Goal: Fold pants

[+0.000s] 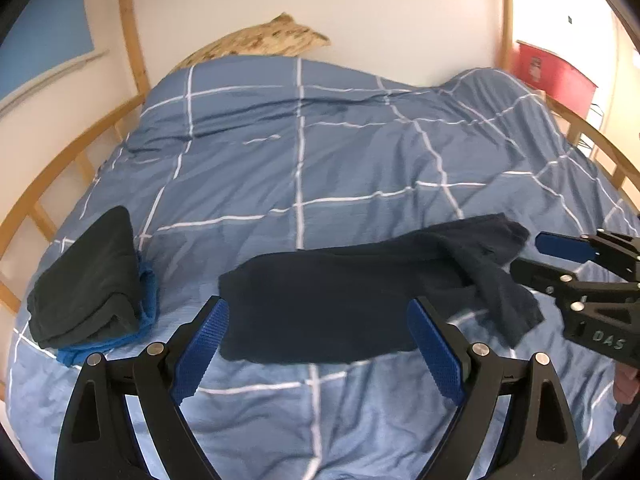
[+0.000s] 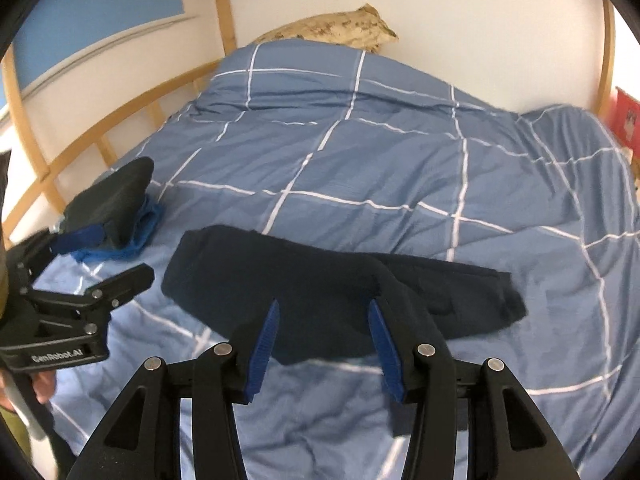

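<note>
Dark navy pants (image 1: 340, 300) lie flat across the blue checked duvet, doubled lengthwise, waist to the left and leg ends to the right; they also show in the right wrist view (image 2: 320, 292). My left gripper (image 1: 318, 332) is open and empty, just above the near edge of the waist half. My right gripper (image 2: 324, 336) is open and empty, above the near edge by the legs. Each gripper shows in the other's view: the right one (image 1: 528, 256) beside the leg ends, the left one (image 2: 108, 256) left of the waist.
A stack of folded dark and blue clothes (image 1: 88, 288) lies at the left on the duvet (image 1: 320, 160), also in the right wrist view (image 2: 116, 208). A wooden bed rail (image 1: 60, 168) runs along the left. A patterned pillow (image 1: 260, 40) lies at the wall.
</note>
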The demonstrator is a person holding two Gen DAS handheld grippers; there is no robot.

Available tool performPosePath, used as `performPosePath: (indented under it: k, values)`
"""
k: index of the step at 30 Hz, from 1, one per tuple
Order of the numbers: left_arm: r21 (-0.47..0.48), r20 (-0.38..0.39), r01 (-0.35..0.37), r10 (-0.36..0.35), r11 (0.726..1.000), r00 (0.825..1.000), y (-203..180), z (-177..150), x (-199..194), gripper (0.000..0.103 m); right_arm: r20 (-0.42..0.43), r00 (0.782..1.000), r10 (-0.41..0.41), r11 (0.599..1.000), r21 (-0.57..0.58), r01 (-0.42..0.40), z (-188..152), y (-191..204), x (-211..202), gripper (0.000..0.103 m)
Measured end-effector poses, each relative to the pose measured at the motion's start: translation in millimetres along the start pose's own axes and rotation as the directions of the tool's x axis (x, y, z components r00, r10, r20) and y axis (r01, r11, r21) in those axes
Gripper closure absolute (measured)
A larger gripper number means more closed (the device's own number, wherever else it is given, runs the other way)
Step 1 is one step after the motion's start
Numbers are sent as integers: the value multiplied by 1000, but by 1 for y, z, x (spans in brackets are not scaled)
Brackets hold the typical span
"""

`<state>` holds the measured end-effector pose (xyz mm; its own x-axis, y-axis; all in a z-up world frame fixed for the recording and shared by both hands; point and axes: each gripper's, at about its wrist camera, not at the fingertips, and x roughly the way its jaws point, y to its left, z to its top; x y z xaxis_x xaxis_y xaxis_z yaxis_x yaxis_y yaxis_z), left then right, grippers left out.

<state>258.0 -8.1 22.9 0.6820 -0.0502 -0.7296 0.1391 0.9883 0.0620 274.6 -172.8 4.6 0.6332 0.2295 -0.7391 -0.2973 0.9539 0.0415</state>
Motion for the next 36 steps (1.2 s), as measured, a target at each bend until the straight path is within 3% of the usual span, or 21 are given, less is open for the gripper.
performPosePath:
  k: [6, 15, 23, 30, 33, 36]
  values:
    - [38, -28, 42, -41, 998, 999, -38, -17, 2, 12, -35, 998, -43, 999, 2, 43, -34, -26, -4, 55]
    - [65, -119, 96, -88, 993, 989, -81, -45, 42, 12, -126, 989, -75, 997, -12, 74, -81, -49, 22, 55]
    - [87, -160, 95, -81, 992, 984, -84, -56, 70, 12, -182, 974, -137, 989, -87, 123, -105, -43, 56, 55]
    - [117, -175, 139, -117, 983, 978, -80, -54, 90, 12, -175, 944, -279, 952, -177, 249, -112, -41, 81, 55]
    - [174, -161, 161, -134, 972, 978, -85, -45, 95, 12, -194, 944, -268, 958, -156, 241, -111, -51, 86, 56]
    - [265, -124, 190, -162, 945, 979, -94, -32, 96, 12, -188, 946, -264, 960, -145, 239, -110, -59, 85, 72]
